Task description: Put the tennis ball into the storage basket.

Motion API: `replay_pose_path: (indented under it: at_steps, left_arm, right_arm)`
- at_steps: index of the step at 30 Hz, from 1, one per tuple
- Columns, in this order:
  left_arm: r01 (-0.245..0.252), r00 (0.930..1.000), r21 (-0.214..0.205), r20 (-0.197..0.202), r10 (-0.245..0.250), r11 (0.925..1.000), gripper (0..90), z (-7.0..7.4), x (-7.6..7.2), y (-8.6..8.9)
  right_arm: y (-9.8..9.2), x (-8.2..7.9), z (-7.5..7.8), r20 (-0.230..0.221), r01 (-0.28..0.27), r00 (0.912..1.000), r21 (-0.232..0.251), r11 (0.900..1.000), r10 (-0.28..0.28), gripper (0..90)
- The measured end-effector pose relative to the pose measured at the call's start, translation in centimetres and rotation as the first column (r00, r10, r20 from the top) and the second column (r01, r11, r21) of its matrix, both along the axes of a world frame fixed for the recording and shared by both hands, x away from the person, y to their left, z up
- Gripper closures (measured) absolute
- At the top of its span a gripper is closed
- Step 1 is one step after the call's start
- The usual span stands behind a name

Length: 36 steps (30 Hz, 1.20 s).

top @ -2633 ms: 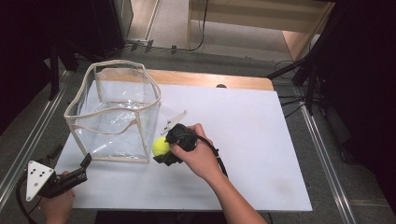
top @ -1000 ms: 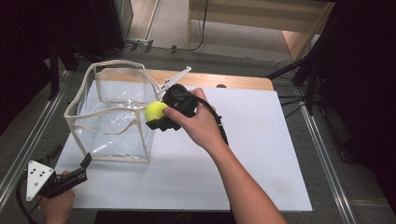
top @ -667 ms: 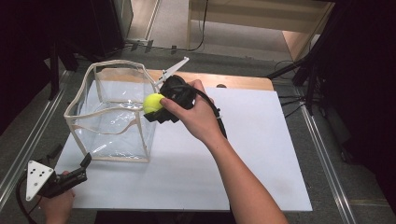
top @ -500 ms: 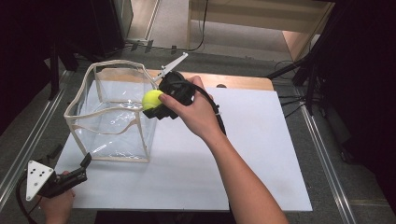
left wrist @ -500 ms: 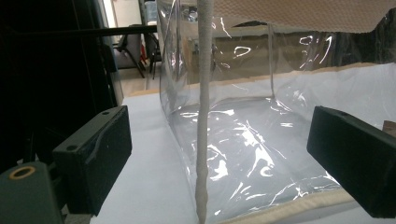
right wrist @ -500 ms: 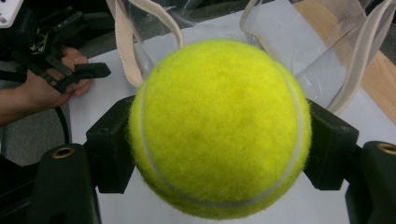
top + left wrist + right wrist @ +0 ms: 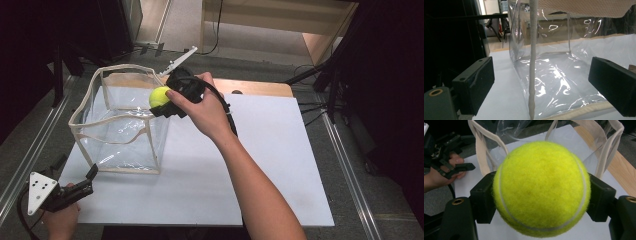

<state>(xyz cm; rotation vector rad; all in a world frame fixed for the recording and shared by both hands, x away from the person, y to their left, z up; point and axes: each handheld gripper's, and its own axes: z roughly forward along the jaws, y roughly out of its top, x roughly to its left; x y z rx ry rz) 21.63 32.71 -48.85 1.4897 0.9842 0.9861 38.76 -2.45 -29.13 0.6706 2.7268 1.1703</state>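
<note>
A yellow tennis ball (image 7: 160, 96) (image 7: 541, 188) is clamped between the jaws of my right gripper (image 7: 165, 102), which is held in the air over the right rim of a clear plastic bag with beige trim (image 7: 120, 125). The bag (image 7: 499, 135) stands upright and open-topped on the white table (image 7: 260, 150), and I see nothing inside it. My left gripper (image 7: 90, 175) rests at the table's near left corner, open, its jaws pointing at the bag's near corner seam (image 7: 532, 75) with nothing between them.
A wooden strip (image 7: 255, 87) runs along the table's far edge. Metal rails (image 7: 30, 150) flank the table on the left and right. Black stands and cables (image 7: 325, 80) sit on the floor at the far right.
My right gripper lifted the ball from the table beside the bag, carried it up and to the left, and now holds it over the bag's right rim. The left gripper stayed still.
</note>
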Motion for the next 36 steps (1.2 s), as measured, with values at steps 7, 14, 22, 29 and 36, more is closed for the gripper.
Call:
replay_pose_path:
  at_steps: [7,14,22,29,36]
  left_arm:
    - [0.0,1.0,0.0,0.0,0.0,1.0,6.9,0.0,0.0,0.0]
    - [0.002,1.0,-0.002,0.0,-0.002,1.0,6.9,0.0,0.0,0.0]
    - [0.002,1.0,-0.001,-0.002,-0.002,1.0,6.9,0.0,0.0,0.0]
    - [0.003,1.0,-0.001,-0.002,-0.003,1.0,6.9,0.0,0.0,0.0]
    - [0.005,1.0,-0.001,-0.002,-0.005,1.0,6.9,0.0,0.0,0.1]
  right_arm:
    - [0.8,1.3,-0.2,-0.004,0.017,0.9998,-0.006,0.9998,-0.017,23.3]
    - [1.6,2.0,-0.7,-0.008,0.02,0.9998,-0.022,0.9996,-0.02,23.2]
    - [2.8,3.2,-1.9,-0.03,0.022,0.9992,-0.074,0.997,-0.025,23.1]
    - [4.0,3.8,-2.5,-0.068,0.032,0.9968,-0.135,0.9904,-0.042,21.0]
    - [3.8,3.0,-1.4,-0.015,0.031,0.9994,-0.068,0.9972,-0.033,0.0]
